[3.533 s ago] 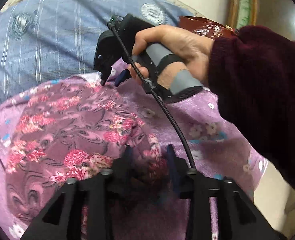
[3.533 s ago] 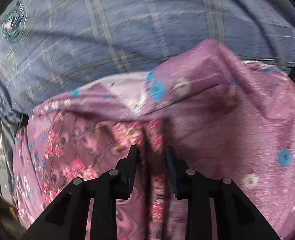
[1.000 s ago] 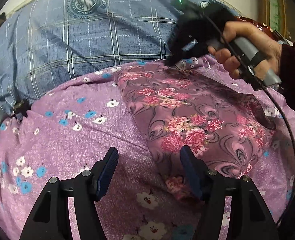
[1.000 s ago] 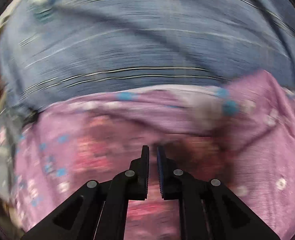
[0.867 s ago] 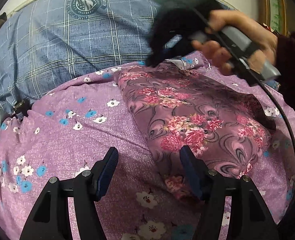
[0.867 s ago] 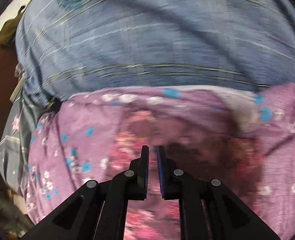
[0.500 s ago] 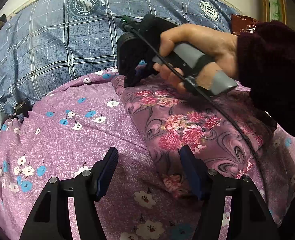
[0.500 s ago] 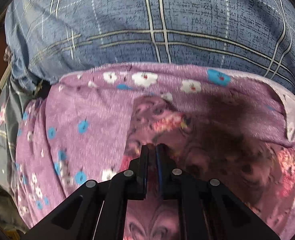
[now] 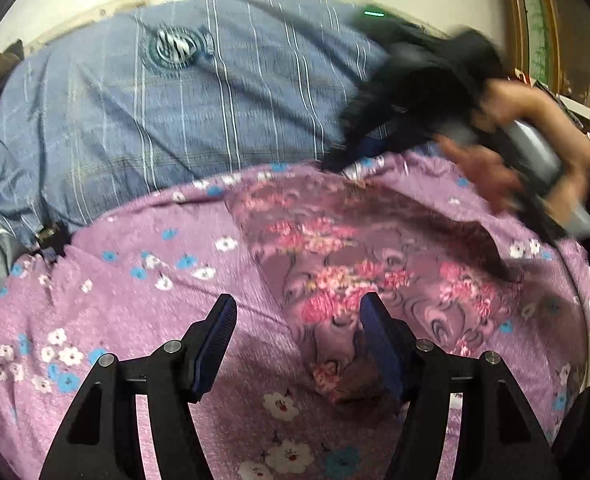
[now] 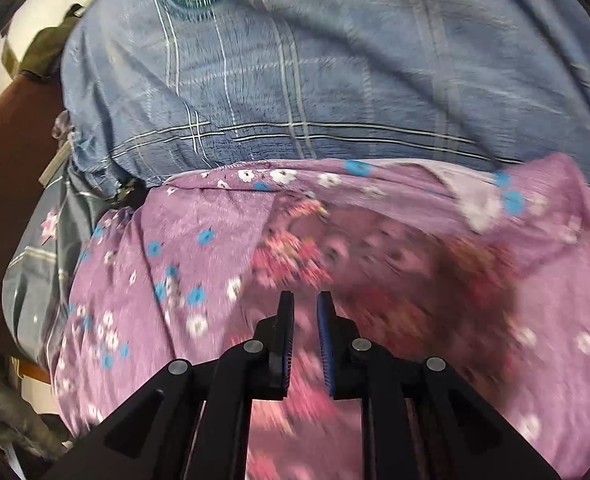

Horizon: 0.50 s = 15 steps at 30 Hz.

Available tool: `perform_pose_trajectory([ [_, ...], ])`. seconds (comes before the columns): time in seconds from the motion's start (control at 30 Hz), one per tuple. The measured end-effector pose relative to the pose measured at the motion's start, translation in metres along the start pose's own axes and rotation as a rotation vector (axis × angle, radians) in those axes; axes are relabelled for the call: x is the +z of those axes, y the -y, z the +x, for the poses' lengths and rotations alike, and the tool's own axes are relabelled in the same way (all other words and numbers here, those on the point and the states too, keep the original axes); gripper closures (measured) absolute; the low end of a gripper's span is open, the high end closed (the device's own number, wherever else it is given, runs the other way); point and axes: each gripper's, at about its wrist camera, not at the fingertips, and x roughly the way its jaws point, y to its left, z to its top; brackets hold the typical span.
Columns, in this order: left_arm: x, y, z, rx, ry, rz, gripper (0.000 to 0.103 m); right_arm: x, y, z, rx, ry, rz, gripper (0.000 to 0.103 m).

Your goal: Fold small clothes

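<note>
Floral garment [image 9: 359,264] lies under open left gripper [image 9: 297,334], w/ nothing gripped.

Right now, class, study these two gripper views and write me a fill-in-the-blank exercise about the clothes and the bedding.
1. The dark garment with pink roses lies on a ____ sheet with small flowers.
2. Behind that sheet lies a checked quilt coloured ____.
3. The left gripper has ____ between its pads.
4. The pads on the fingers of both grippers, including the right gripper, are coloured ____.

Missing words: purple; blue; nothing; blue
</note>
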Motion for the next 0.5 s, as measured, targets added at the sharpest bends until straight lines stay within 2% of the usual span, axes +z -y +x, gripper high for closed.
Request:
perform_pose_trajectory([
  [0.1,-0.004,0.007,0.005,0.004,-0.044,0.02,0.039,-0.032,0.013,-0.022,-0.041,0.018,-0.002,0.081],
  [0.23,-0.01,0.026,0.023,0.038,-0.137,0.092,0.039,-0.069,0.02,-0.022,-0.073,-0.009,0.019,0.081],
  [0.33,-0.011,0.03,0.025,0.057,-0.141,0.094,0.039,-0.096,0.03,-0.018,-0.102,-0.036,0.041,0.081],
  [0.37,-0.012,0.028,0.025,0.054,-0.144,0.082,0.039,-0.104,0.035,-0.017,-0.11,-0.032,0.059,0.084],
  [0.5,-0.019,0.024,0.022,0.063,-0.15,0.032,0.039,-0.12,0.049,-0.024,-0.079,0.004,0.117,0.084],
])
